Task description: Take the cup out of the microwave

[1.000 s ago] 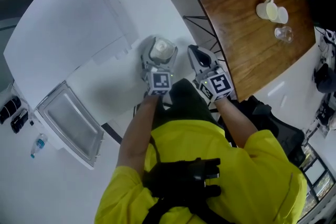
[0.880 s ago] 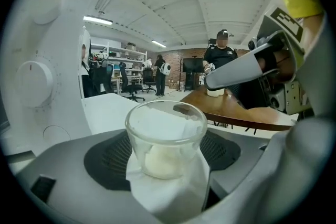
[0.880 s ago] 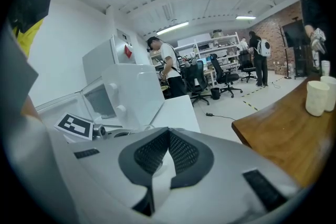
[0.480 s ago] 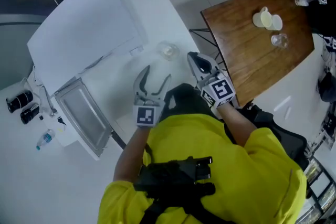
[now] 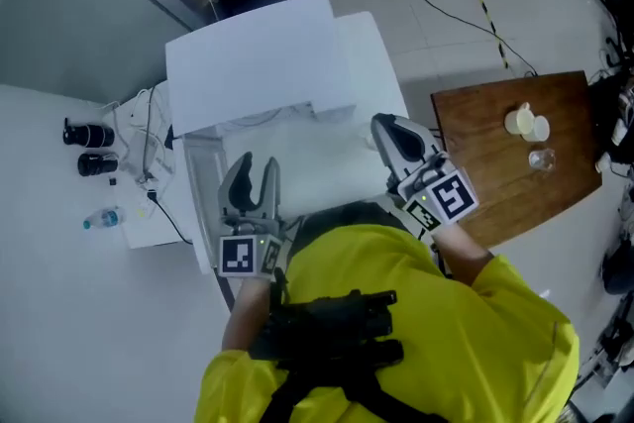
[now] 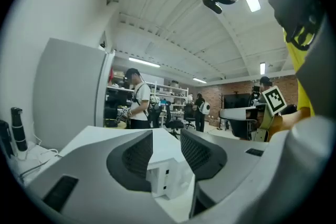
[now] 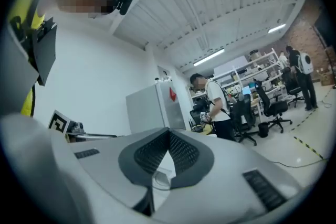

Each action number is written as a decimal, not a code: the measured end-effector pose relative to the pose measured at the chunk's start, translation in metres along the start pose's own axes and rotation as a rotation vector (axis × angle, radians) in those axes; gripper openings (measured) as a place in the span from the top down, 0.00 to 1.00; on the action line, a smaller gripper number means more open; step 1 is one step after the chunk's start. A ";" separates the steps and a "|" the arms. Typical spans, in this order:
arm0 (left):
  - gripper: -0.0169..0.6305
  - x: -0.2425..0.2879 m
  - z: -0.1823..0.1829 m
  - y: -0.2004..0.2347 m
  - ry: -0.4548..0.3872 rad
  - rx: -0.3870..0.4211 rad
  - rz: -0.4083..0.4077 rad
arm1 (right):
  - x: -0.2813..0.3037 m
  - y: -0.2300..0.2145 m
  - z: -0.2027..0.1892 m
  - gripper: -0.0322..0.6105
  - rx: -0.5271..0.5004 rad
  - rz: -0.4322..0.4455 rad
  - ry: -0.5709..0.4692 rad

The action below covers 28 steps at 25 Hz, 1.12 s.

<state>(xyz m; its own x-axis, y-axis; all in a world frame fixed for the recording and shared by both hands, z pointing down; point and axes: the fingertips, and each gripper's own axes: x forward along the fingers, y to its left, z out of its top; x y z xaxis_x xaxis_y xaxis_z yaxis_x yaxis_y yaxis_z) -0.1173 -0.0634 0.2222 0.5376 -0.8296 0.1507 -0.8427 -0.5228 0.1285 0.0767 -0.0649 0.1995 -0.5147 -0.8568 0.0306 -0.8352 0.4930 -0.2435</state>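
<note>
Both grippers had risen high since the earlier look. My left gripper point(image 5: 256, 165) had just been closing its fingers; they stood a little apart, nothing between them. My right gripper point(image 5: 388, 128) had its fingers pressed together, empty. The cup point(image 7: 161, 179) was out of the microwave point(image 5: 260, 64), on the white worktop point(image 5: 317, 149), faint at 6 o'clock under my right fingers, so that hand seemed nearer.
</note>
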 end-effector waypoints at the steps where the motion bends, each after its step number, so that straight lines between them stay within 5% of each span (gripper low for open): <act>1: 0.72 -0.009 0.009 0.008 -0.006 -0.018 0.023 | 0.004 0.007 0.009 0.94 -0.003 0.012 -0.009; 9: 0.72 -0.081 0.059 0.062 -0.074 0.002 0.185 | 0.008 0.038 0.038 0.95 -0.044 0.051 -0.045; 21: 0.72 -0.084 0.069 0.058 -0.076 0.052 0.180 | 0.010 0.054 0.034 0.95 -0.073 0.060 -0.024; 28: 0.72 -0.080 0.059 0.068 -0.058 0.001 0.172 | 0.009 0.052 0.028 0.95 -0.051 0.042 -0.024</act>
<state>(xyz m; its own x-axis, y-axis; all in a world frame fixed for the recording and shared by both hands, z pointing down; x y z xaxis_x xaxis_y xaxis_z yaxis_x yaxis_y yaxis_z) -0.2197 -0.0441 0.1613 0.3830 -0.9167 0.1138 -0.9222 -0.3722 0.1050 0.0341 -0.0508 0.1603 -0.5455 -0.8381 -0.0023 -0.8220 0.5355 -0.1940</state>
